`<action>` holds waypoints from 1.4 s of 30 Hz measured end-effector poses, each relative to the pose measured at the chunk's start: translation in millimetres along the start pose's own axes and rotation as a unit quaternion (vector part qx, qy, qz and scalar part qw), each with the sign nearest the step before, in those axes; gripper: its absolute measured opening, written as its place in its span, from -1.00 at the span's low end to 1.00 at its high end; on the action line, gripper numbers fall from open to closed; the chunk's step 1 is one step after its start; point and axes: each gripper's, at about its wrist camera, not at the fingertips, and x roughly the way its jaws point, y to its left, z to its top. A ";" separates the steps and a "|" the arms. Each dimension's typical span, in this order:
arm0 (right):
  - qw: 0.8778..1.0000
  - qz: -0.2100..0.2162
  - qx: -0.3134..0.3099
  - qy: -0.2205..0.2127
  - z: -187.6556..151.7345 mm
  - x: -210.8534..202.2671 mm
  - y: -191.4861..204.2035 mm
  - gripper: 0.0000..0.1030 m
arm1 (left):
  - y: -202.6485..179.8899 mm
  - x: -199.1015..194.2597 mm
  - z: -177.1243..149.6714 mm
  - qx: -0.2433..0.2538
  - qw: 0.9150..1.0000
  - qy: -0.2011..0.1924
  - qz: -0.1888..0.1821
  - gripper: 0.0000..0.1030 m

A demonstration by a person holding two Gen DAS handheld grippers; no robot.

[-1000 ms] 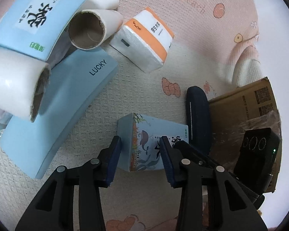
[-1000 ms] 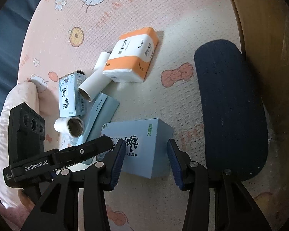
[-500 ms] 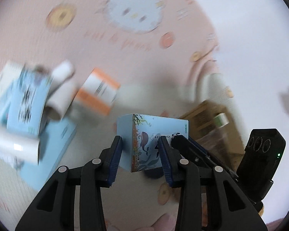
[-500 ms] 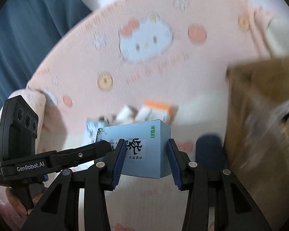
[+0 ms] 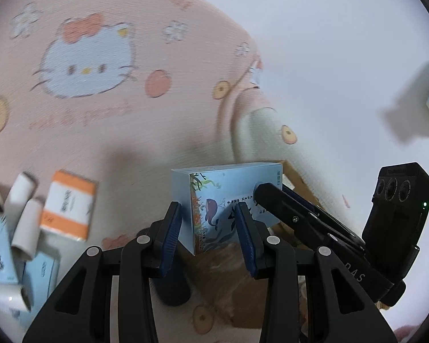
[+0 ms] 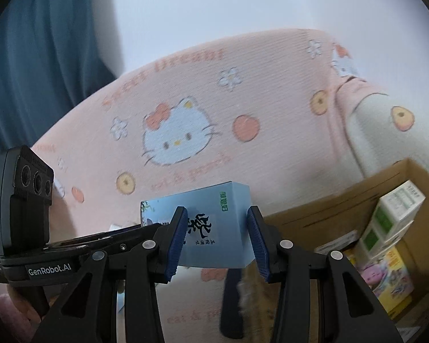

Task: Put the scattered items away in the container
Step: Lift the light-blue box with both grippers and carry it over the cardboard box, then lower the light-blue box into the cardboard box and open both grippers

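In the left wrist view, the left tool (image 5: 211, 230) grips one end of a light blue box (image 5: 228, 197); both pads touch its sides. The right tool (image 5: 274, 197) comes in from the right and holds the other end, so the box hangs between the two tools, lifted above the bed (image 5: 105, 131). The carton (image 5: 243, 291) lies under and behind the box, brown and blurred. At the left edge, more items remain on the bed: an orange pack (image 5: 68, 205) and paper tubes (image 5: 24, 220).

In the right wrist view, the right tool (image 6: 216, 240) is closed on the same box (image 6: 214, 223), and the left tool (image 6: 123, 238) reaches it from the left. The box's long axis runs from one tool to the other. The carton (image 6: 323, 214) stands open to the right, just beside the box, already with small boxes (image 6: 386, 228) inside. The coming move probably must carry the box to the right and then down; the right tool is nearer to the carton.
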 end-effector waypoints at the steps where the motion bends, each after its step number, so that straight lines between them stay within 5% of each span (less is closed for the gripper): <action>1: 1.000 -0.002 0.003 0.002 3.0 -2.1 -5.7 -0.20 | -7.1 6.7 4.8 0.004 1.000 0.006 -0.004 -0.18; 10: 0.997 -0.064 -0.006 0.035 12.0 -21.7 -65.3 -0.20 | -45.3 79.4 16.8 -0.024 0.993 0.101 -0.049 -0.18; 16: 0.989 -0.087 0.001 0.120 12.8 -21.7 -125.2 -0.20 | -74.9 153.0 11.9 -0.045 0.974 0.216 -0.054 -0.18; 28: 0.972 -0.110 0.015 0.207 13.0 -15.0 -197.4 -0.25 | -120.7 239.7 -12.9 -0.006 0.950 0.309 -0.040 -0.19; 42: 0.948 -0.120 0.028 0.294 -3.3 14.5 -236.6 -0.33 | -121.1 294.4 -45.3 -0.075 0.911 0.405 -0.001 -0.37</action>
